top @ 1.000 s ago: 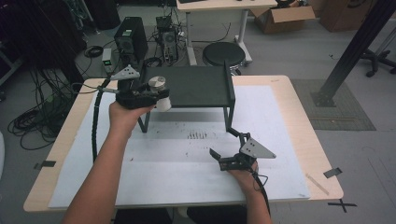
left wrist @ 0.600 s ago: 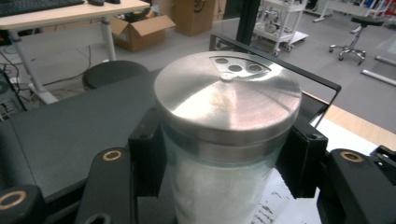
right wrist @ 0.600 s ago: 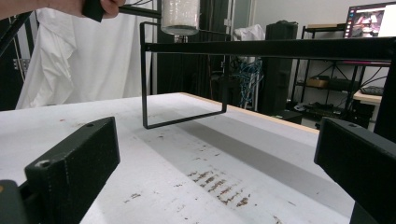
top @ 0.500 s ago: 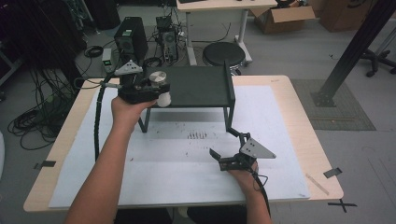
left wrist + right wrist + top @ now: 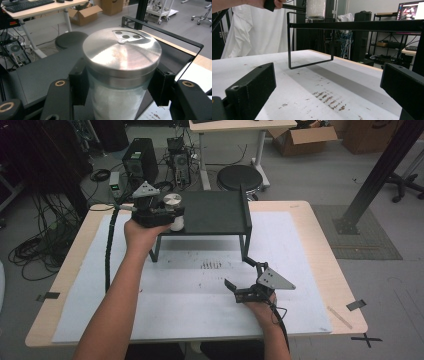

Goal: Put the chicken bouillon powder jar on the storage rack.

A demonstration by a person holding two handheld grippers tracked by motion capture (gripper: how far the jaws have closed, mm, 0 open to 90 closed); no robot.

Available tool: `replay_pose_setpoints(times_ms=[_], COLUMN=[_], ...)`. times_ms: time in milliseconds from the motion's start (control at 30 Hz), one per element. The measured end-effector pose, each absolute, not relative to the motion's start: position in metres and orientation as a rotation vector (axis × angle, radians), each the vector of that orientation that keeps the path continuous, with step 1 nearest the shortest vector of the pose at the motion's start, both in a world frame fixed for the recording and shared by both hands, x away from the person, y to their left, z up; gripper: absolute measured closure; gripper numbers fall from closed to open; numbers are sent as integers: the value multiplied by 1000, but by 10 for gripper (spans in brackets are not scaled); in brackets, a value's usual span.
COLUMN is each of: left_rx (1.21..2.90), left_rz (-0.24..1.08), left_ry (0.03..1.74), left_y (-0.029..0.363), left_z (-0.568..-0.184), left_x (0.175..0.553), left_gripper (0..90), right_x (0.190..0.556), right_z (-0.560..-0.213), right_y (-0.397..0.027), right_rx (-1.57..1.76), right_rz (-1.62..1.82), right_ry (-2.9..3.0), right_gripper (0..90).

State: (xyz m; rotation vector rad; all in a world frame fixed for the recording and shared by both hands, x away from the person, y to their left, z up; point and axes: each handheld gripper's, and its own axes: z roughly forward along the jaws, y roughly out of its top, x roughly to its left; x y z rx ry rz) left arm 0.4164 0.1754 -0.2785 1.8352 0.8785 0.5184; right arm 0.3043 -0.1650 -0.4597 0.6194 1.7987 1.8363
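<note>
One shaker (image 5: 121,72), steel lid, white fill | left claw (image 5: 167,217) grasping it | right claw (image 5: 240,279) released

shaker (image 5: 120,75): base cut off by frame bottom | contents blurred behind frosted wall

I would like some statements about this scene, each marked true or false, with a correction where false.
1. The left gripper is shut on a shaker with a metal lid. True.
2. The shaker's lid has no holes. False: three holes show near its far edge.
3. The right gripper holds a cup. False: its jaws are open with nothing between them, low over the white mat.
4. The shaker is at the left end of the black shelf. True.
5. The shelf lies flat on the mat. False: it stands raised on legs.
</note>
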Motion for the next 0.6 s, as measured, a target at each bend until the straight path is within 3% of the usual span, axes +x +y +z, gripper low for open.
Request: replay_pose_setpoints(times_ms=[600], left_rx=[1844], left_rz=[573], left_ry=[881], left_y=[166], left_z=[-287], left_x=[425], left_gripper=[433], right_x=[305], right_z=[-460], right_y=[-165], right_rx=[630], right_rz=[1838], right_ry=[1802], right_gripper=[0])
